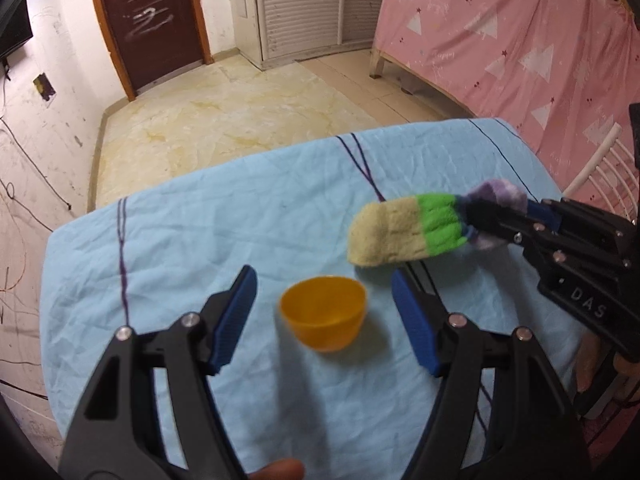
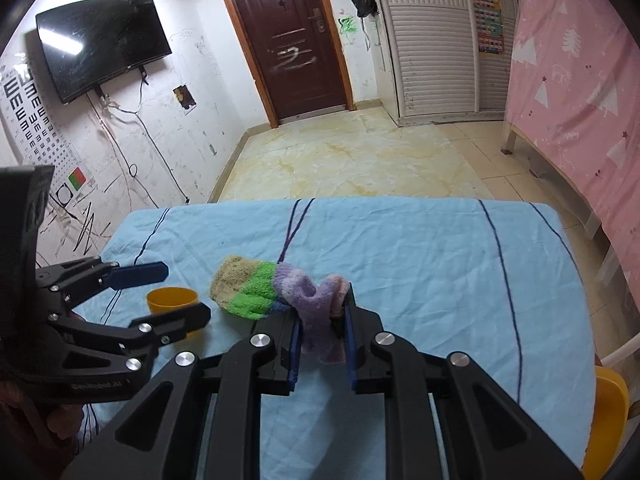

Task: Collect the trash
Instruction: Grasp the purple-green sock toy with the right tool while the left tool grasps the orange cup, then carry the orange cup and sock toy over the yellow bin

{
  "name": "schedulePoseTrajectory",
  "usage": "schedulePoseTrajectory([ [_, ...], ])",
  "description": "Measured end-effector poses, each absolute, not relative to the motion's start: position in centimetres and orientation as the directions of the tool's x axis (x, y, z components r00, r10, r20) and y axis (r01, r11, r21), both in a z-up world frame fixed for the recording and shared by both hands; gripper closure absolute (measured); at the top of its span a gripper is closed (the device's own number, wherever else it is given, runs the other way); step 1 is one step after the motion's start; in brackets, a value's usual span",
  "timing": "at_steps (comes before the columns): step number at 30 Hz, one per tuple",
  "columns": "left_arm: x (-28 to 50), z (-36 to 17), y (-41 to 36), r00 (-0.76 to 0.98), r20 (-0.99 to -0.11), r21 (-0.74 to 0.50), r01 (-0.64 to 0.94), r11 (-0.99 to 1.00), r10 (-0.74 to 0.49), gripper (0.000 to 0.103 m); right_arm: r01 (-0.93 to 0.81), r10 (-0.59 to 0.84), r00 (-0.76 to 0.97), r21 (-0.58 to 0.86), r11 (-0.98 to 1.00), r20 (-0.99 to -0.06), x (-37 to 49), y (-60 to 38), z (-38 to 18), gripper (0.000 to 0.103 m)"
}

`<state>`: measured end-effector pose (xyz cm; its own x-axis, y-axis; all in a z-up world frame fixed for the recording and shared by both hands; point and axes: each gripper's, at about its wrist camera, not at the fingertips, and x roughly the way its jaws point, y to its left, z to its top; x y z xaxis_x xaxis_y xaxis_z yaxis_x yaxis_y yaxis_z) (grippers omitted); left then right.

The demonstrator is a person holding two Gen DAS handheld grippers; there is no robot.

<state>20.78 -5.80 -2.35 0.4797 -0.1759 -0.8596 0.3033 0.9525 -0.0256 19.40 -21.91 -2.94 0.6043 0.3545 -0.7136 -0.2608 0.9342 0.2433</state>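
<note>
- The right gripper point(image 2: 322, 316) was clamped on the purple end of a striped sock point(image 2: 256, 292), its two blue-padded jaws drawn close together with the cloth pinched between them.
- In the right wrist view, the sock's cream and green part reached out toward ten o'clock from the jaws; a short purple tail hung down between the jaws.
- In the left wrist view, the right gripper point(image 1: 486, 216) came in from three o'clock, angled downward, and the sock point(image 1: 404, 232) stuck out from it toward nine o'clock; whether the cream tip touched the cloth could not be told.
- The left gripper point(image 1: 324, 308) was released, jaws standing wide and holding nothing, tilted steeply down toward the table.
- A yellow cup point(image 1: 323, 312) stood upright on the blue tablecloth point(image 1: 180, 240), seen between the left gripper's two open jaws; the pads did not press on it.
- In the right wrist view, the left gripper point(image 2: 182, 294) entered from nine o'clock, one jaw above the cup point(image 2: 172, 299) and one below it in the picture.
- The sock's cream tip lay just beside the cup, at about two o'clock from it in the left wrist view.
- A fingertip point(image 1: 280, 470) showed at six o'clock in the left wrist view, behind the left gripper.
</note>
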Motion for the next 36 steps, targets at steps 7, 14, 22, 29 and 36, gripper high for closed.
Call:
schedulePoseTrajectory([
  [7, 20.8, -3.5, -7.1, 0.435, -0.889, 0.003, 0.318, 0.948, -0.143, 0.061, -0.233, 0.357, 0.629, 0.271, 0.934, -0.691, 19.2, -24.4, -2.5, 0.092],
  [14, 20.3, -3.6, -7.3, 0.444, -0.888, 0.021, 0.302, 0.953, -0.121, 0.064, -0.234, 0.376, 0.646, 0.296, 0.926, -0.665, 18.5, -25.9, -2.0, 0.092],
  [22, 19.4, -1.9, -7.3, 0.476, -0.872, 0.025, 0.283, 0.959, -0.118, 0.064, -0.226, 0.380, 0.678, 0.314, 0.922, -0.629, 17.5, -27.9, -0.8, 0.092],
  [29, 18.1, 0.4, -10.5, 0.516, -0.846, 0.056, 0.335, 0.941, -0.133, 0.064, -0.203, 0.369, 0.710, 0.328, 0.923, -0.599, 16.2, -30.4, 0.2, 0.092],
  [36, 17.4, 1.1, -14.7, 0.525, -0.839, 0.086, 0.390, 0.917, -0.145, 0.064, -0.171, 0.351, 0.746, 0.347, 0.922, -0.566, 14.4, -33.3, 0.9, 0.092],
])
